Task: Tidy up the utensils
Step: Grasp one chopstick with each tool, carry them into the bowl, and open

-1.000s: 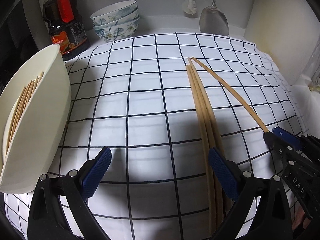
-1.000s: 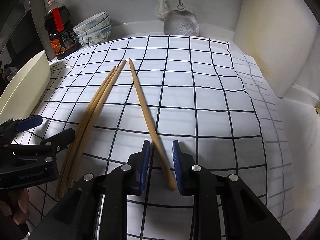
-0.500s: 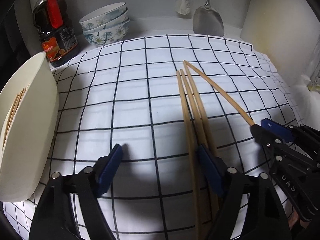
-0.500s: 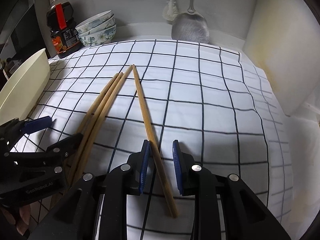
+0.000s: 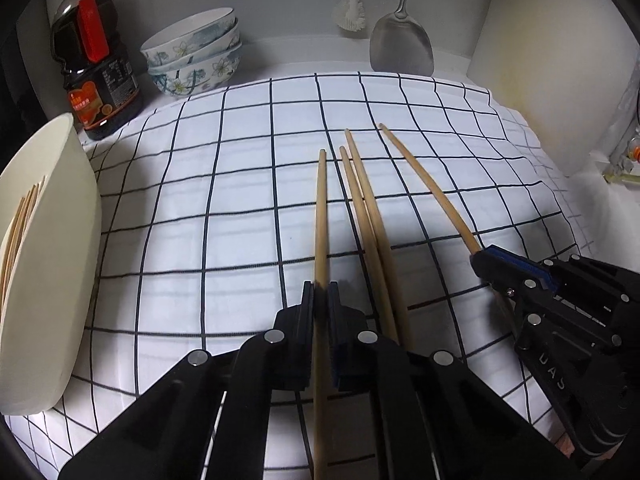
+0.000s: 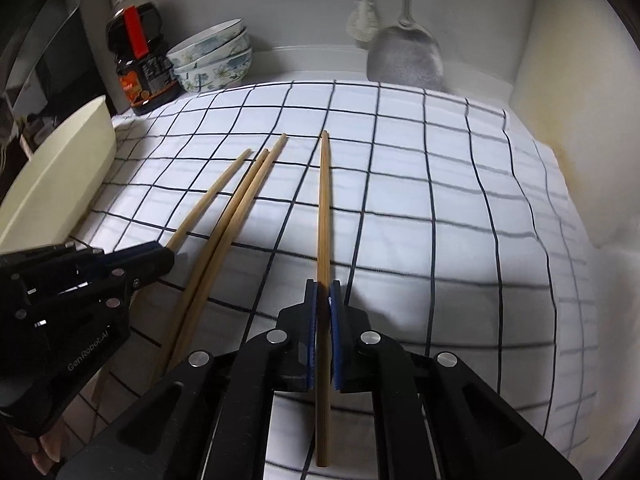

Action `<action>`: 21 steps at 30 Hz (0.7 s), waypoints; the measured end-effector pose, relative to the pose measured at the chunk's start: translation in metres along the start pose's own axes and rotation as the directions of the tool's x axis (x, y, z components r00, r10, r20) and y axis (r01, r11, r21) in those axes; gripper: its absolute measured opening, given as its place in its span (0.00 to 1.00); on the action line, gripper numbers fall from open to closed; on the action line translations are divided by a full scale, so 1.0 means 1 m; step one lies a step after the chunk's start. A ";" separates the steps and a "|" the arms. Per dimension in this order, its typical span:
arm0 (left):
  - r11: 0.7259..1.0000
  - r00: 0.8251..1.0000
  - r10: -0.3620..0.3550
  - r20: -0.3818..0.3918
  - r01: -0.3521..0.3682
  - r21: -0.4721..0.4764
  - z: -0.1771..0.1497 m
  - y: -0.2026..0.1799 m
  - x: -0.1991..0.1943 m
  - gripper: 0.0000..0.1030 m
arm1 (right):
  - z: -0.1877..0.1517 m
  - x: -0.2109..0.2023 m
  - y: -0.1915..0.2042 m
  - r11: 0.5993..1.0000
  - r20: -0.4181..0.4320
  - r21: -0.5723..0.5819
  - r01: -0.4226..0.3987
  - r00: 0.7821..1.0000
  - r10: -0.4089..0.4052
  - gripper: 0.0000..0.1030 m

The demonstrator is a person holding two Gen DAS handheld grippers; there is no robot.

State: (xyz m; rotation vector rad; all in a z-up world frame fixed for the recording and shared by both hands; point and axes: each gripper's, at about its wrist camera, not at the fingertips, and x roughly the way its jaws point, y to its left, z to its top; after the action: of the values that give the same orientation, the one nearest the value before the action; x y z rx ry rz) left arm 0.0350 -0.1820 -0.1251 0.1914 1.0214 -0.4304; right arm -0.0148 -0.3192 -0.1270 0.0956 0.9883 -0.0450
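Note:
My left gripper (image 5: 320,292) is shut on one wooden chopstick (image 5: 320,220), its jaws closing down until the pads press its sides. Two more chopsticks (image 5: 368,220) lie side by side on the checked cloth (image 5: 200,200) just to its right. My right gripper (image 6: 323,290) is likewise closing tight on a separate chopstick (image 6: 323,200) that points away from me. Each gripper shows in the other's view: the right gripper (image 5: 480,260) with its chopstick (image 5: 432,184), the left gripper (image 6: 168,252) with its own (image 6: 212,196). A cream holder (image 5: 60,240) at the left contains several chopsticks (image 5: 20,220).
At the back left stand a dark oil bottle (image 5: 96,68) and stacked flowered bowls (image 5: 196,56). A metal spatula (image 5: 400,44) and a brush (image 5: 352,12) hang on the back wall. A cream wall (image 5: 540,60) bounds the right side.
The left jaws went from wide open to shut on one chopstick, pulling it leftward away from the other two. The right jaws narrowed onto their chopstick.

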 end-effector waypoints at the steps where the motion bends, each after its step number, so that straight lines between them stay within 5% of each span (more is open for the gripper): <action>1: 1.000 1.000 -0.004 -0.005 0.004 -0.005 -0.001 0.001 -0.002 0.07 | -0.001 -0.003 -0.001 1.000 0.002 0.019 -0.006 1.000 0.006 0.06; 12: 0.997 0.998 -0.047 0.041 0.049 -0.052 0.008 0.037 -0.085 0.07 | 0.019 -0.066 0.032 0.993 0.086 0.091 -0.081 0.994 0.073 0.06; 21: 0.976 0.982 0.127 0.141 -0.098 -0.195 0.024 0.155 -0.157 0.07 | 0.073 -0.088 0.138 0.979 0.150 -0.035 -0.203 0.967 0.206 0.06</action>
State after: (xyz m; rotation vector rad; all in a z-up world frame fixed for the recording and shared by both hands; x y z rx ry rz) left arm 0.0508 -0.0108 0.0147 0.0461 0.8895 -0.2394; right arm 0.0087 -0.1900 -0.0052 0.1739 0.8206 0.1450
